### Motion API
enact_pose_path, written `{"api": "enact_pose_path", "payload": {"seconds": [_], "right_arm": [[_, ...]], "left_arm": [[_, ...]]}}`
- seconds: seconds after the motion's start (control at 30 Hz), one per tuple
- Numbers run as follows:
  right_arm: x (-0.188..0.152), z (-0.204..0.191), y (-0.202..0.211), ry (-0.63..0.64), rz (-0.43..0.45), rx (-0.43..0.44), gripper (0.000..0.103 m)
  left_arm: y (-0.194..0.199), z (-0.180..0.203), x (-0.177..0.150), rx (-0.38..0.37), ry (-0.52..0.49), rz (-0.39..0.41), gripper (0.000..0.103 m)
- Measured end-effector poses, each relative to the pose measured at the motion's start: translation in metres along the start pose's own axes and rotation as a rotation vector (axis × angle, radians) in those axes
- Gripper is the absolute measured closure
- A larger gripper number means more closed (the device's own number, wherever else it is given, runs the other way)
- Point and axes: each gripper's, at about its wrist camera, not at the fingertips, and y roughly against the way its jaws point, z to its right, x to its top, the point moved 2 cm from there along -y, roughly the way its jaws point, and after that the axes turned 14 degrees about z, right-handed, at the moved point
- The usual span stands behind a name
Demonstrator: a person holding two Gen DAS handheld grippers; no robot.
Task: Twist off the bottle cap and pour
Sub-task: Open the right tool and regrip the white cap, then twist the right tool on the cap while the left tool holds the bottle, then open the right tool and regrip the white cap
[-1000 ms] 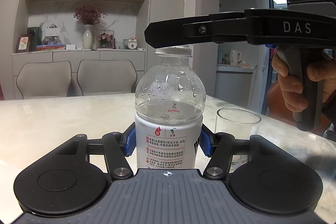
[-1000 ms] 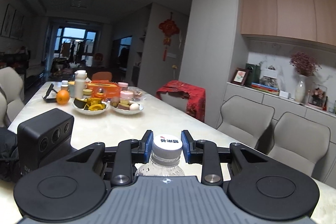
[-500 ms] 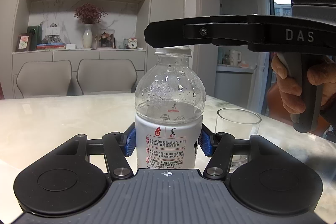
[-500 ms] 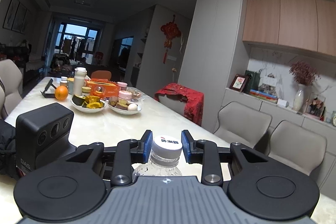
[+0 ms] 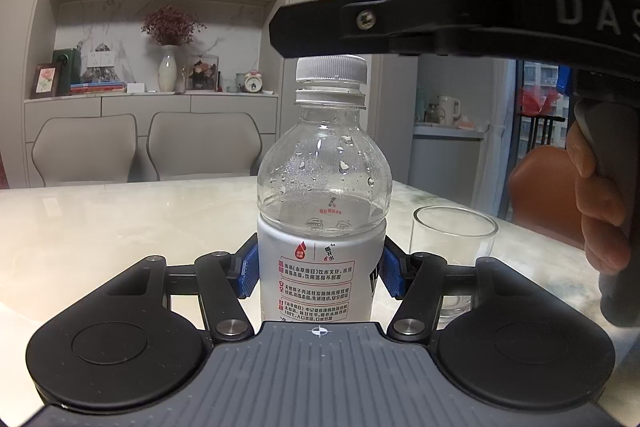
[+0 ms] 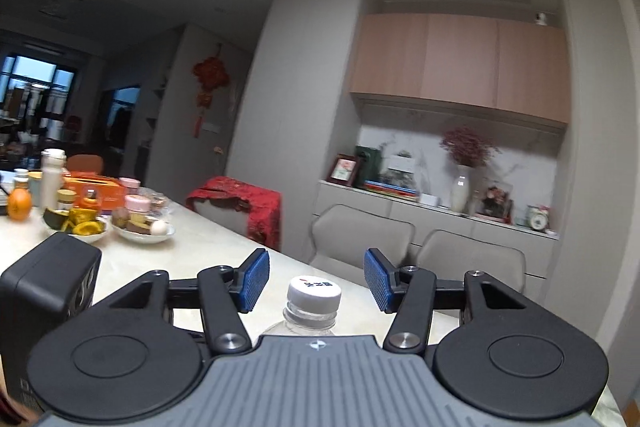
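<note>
A clear water bottle (image 5: 324, 187) with a white label stands upright on the marble table (image 5: 120, 227). My left gripper (image 5: 318, 273) is shut on its labelled body. Its white cap (image 5: 331, 68) sits on the neck. My right gripper (image 6: 316, 281) is open, raised just above the cap (image 6: 315, 293), with its blue pads apart on either side and not touching it. In the left wrist view its black fingers (image 5: 360, 27) hover over the cap. An empty clear glass (image 5: 454, 247) stands on the table right of the bottle.
Bowls of food (image 6: 144, 227), an orange box (image 6: 94, 191), an orange (image 6: 19, 203) and jars stand at the table's far left end. Grey chairs (image 5: 200, 147) line the far side. A sideboard with a vase (image 5: 167, 73) is behind.
My right gripper has opened off the cap and lifted above it, tilting upward. The cap stays on the bottle. The left gripper and bottle have not moved.
</note>
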Motion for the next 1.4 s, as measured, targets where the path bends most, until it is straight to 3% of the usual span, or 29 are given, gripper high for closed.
{"api": "enact_pose_path", "payload": {"seconds": [0.1, 0.27, 0.33, 0.57, 0.93, 1.03, 1.3, 1.37, 1.4], "right_arm": [[-0.002, -0.001, -0.006, -0.015, -0.017, -0.021, 0.061], [-0.005, 0.000, -0.015, -0.049, -0.060, -0.044, 0.065], [-0.006, -0.001, -0.015, -0.050, -0.059, -0.038, 0.071], [-0.006, 0.000, -0.017, -0.058, -0.068, -0.022, 0.071], [-0.001, 0.026, -0.013, -0.142, -0.046, 0.134, 0.074], [0.002, 0.022, -0.014, -0.107, -0.045, 0.132, 0.075], [0.004, 0.008, -0.005, -0.090, -0.001, 0.072, 0.073], [0.003, 0.008, -0.002, -0.095, 0.012, 0.052, 0.060], [0.003, 0.007, 0.000, -0.089, 0.023, 0.040, 0.047]], "left_arm": [[0.000, 0.000, -0.001, 0.000, 0.000, -0.001, 0.044], [0.000, -0.001, -0.001, -0.002, 0.001, -0.001, 0.044], [0.001, -0.001, -0.002, -0.002, 0.001, -0.001, 0.044], [0.000, -0.002, -0.002, -0.001, 0.001, -0.002, 0.044], [-0.003, 0.002, -0.004, -0.004, -0.007, -0.001, 0.044], [-0.004, 0.003, -0.005, -0.004, -0.008, -0.001, 0.044], [-0.003, 0.004, -0.005, -0.004, -0.003, -0.002, 0.044], [-0.002, 0.004, -0.005, -0.004, -0.003, -0.002, 0.044], [-0.002, 0.004, -0.005, -0.004, -0.003, -0.002, 0.044]]}}
